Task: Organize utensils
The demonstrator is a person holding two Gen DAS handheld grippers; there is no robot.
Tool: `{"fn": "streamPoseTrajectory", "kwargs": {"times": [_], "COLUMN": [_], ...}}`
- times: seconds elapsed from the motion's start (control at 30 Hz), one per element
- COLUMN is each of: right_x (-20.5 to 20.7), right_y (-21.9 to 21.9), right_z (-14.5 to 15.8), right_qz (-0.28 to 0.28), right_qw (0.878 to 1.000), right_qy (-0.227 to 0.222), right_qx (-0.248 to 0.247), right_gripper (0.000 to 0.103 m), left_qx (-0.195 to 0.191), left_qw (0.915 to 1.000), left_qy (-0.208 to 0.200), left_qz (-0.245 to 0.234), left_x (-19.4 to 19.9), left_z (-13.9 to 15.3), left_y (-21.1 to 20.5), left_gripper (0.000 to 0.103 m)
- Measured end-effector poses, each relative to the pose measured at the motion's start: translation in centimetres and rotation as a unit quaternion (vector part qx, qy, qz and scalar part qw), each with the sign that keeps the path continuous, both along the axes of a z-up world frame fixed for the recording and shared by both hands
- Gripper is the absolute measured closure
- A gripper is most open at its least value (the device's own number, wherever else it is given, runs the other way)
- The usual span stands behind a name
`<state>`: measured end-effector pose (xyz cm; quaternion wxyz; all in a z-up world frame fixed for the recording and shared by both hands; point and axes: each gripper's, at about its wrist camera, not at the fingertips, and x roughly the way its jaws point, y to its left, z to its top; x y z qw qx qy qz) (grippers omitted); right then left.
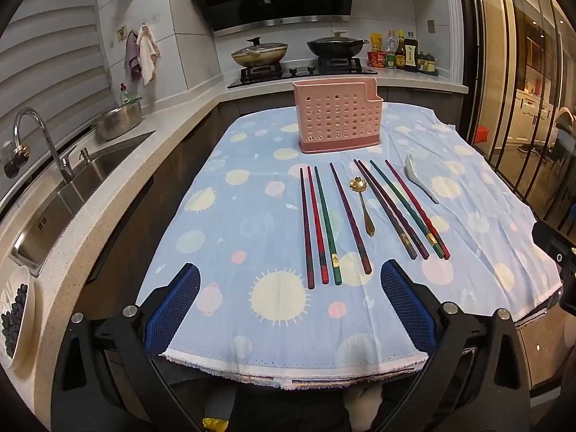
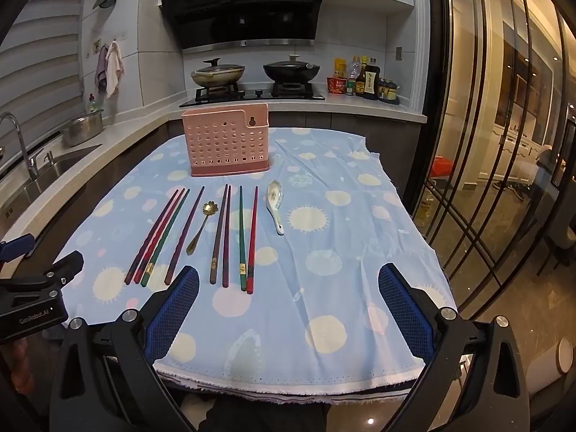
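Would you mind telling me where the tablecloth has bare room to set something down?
Free: the near strip of the blue patterned tablecloth in front of the chopstick ends, the stretch right of the white ceramic spoon, and the left edge. Crowded: the row of coloured chopsticks and gold flower spoon before the pink perforated plastic holder.

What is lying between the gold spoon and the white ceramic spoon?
Four chopsticks lie between the gold spoon and the white spoon; both views show it.

Matt perforated plastic holder (image 1: 338,122); thin woven cloth (image 1: 252,223) with frayed hem; glossy lacquered chopsticks (image 2: 248,241); shiny gold metal spoon (image 1: 363,205); glazed ceramic spoon (image 2: 275,205).
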<state>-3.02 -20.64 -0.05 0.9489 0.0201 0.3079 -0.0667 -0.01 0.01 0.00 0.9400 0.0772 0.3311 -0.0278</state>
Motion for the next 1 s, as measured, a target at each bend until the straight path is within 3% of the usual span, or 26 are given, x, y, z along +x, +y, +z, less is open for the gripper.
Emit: {"fn": "streamPoseTrajectory", "kwargs": {"times": [1.0], "right_x": [0.00], "right_y": [0.12], "right_z": [0.02], "right_qz": [0.000], "right_qw": [1.000], "right_qy": [0.000], "right_qx": [0.000], "right_gripper": [0.007], "left_qx": [0.000], "left_qw": [1.0000], "left_qy": [0.000], "left_qz": [0.000], "left_x": [0.03], "left_z": [0.04], "left_y": [0.06], "left_gripper": [0.007]}}
